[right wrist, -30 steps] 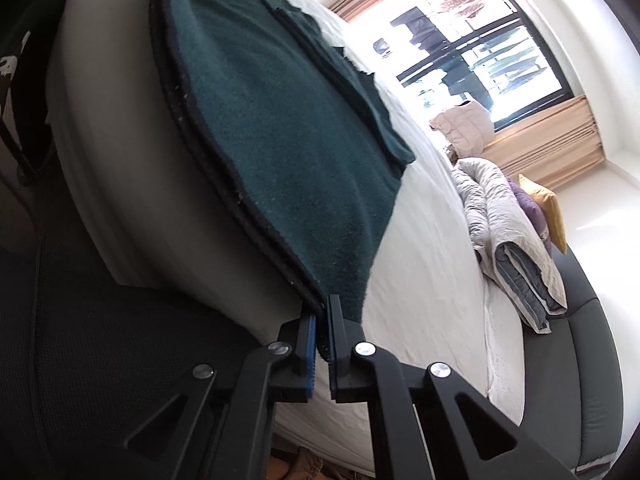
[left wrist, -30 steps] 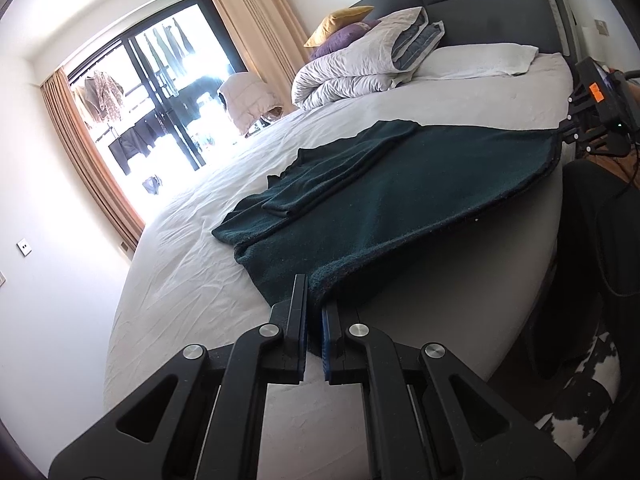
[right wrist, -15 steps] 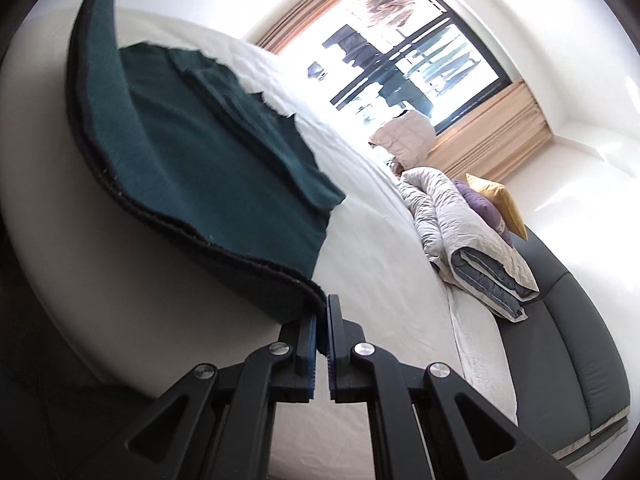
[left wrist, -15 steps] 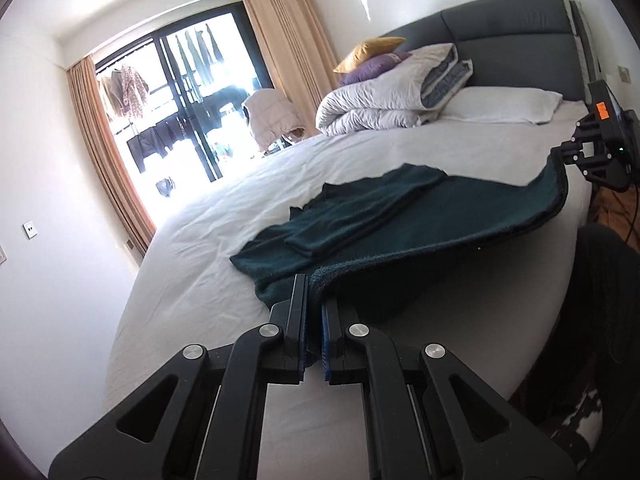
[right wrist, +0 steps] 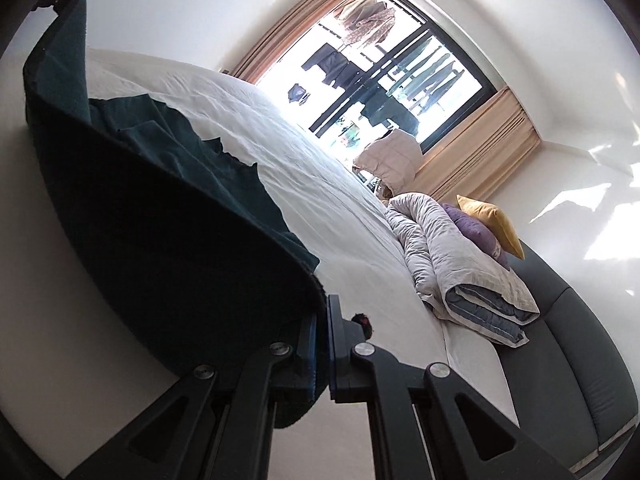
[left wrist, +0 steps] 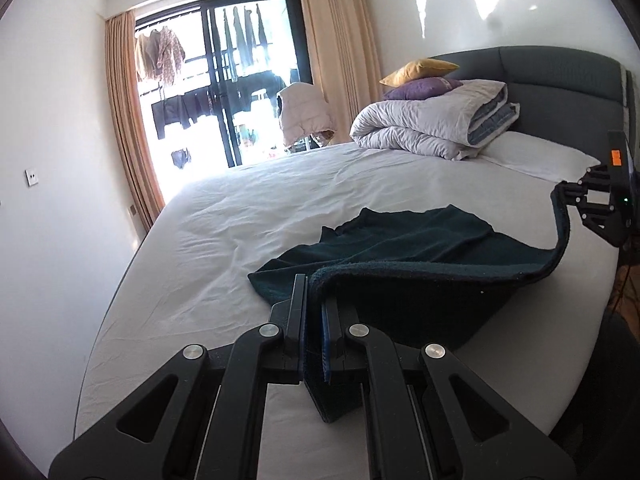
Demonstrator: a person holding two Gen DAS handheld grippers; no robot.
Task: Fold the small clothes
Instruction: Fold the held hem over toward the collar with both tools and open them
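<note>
A dark green garment (left wrist: 420,252) lies on the white bed (left wrist: 280,208), its near edge lifted off the sheet. My left gripper (left wrist: 314,300) is shut on one near corner of it. My right gripper (right wrist: 322,320) is shut on the other near corner and also shows in the left wrist view (left wrist: 560,196) at the right edge, held higher. The garment (right wrist: 160,208) sags between the two grippers, and its far part with folded sleeves rests on the sheet.
A folded grey duvet (left wrist: 436,124) with a purple cushion (left wrist: 420,88) and a yellow cushion (left wrist: 420,70) sits at the head of the bed by the grey headboard (left wrist: 560,76). A balcony door (left wrist: 224,92) with curtains is beyond the bed. A white pillow (left wrist: 536,156) lies near the right gripper.
Both grippers have lifted the garment's near edge up off the bed and carried it forward over the rest. The hem now arcs in the air between them.
</note>
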